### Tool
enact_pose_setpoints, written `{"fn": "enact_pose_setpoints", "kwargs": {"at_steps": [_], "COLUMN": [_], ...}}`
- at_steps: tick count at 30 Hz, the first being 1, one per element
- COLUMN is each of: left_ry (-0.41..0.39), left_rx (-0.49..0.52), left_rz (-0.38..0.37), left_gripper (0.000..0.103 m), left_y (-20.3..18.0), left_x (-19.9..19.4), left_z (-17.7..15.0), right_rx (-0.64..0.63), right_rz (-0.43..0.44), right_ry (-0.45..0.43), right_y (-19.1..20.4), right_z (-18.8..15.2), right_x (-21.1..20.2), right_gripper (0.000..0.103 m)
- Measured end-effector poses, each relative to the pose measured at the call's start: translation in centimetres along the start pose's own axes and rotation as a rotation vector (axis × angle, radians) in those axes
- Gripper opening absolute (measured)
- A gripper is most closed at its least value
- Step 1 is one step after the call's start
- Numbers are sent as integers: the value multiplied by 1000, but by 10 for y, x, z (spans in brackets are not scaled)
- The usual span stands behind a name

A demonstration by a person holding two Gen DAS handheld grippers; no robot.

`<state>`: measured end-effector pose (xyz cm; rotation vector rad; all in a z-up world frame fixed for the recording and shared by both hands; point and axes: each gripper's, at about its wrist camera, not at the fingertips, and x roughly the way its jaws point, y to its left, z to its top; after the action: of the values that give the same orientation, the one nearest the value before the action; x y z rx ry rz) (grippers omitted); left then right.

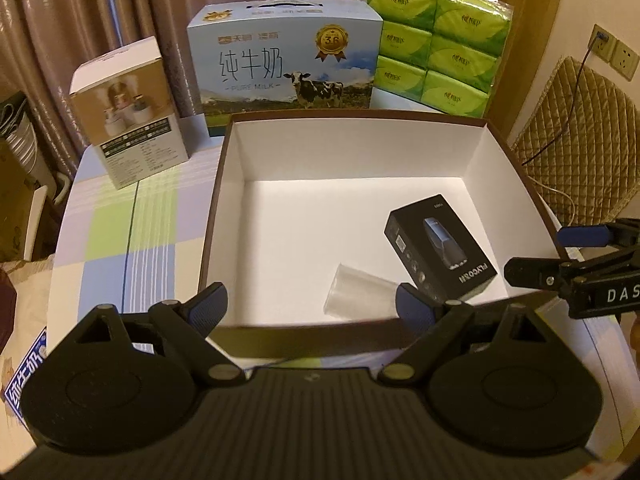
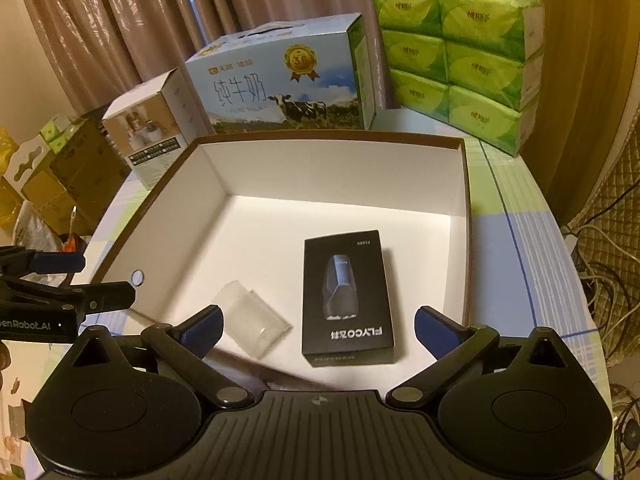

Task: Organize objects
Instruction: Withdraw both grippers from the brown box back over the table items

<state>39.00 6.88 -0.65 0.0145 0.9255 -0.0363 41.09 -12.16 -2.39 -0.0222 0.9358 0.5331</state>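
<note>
Both my tongs are over the near edge of the big open box (image 1: 516, 168), and both are spread wide with nothing between the fingers: left gripper (image 1: 312, 304) above the near wall, right gripper (image 2: 318, 326) a little further in. Inside on the white floor lie the black shaver box (image 2: 347, 298), flat with its printed face up, and just beside it on its left the clear plastic cup (image 2: 253, 322), on its side; whether the two touch I cannot tell, the cup is so faint against the white. My guess is that more goes into the box next, with the small white carton (image 1: 132, 120) standing outside its left wall the nearest candidate. To do it well I would lift clear of the brown rim before swinging across, take the carton by its two broad faces low enough that it will not tip, and set it into the bare back half so the cup is not crushed. Behind stand the milk carton (image 1: 286, 64) and the stack of green tissue packs (image 1: 436, 40), close to the far wall. All this sits on a table under a checked cloth (image 1: 108, 236) in pastel blue and green, with brown curtains (image 1: 80, 8) behind, a quilted chair (image 1: 576, 128) to the right and cardboard clutter (image 2: 60, 176) to the left.
</note>
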Motion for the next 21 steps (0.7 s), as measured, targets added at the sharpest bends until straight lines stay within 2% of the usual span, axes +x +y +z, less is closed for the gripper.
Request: {"fn": "enact_pose_setpoints", "kwargs": {"at_steps": [9,21], "left_ry": [-23,-1], "left_rx": [-35,-85], "left_rz": [3,15], "left_gripper": [91,91], "left_y": [-10,-20], "left_x": [-36,-63], "left_z": [-23,-63], "right_rx": [-4,-3], "right_rz": [10,21], "right_ry": [-31,-44], "right_y": [1,-2], "right_z": [-17,-46], "right_x": [-30,-62], "right_gripper": [100,100]}}
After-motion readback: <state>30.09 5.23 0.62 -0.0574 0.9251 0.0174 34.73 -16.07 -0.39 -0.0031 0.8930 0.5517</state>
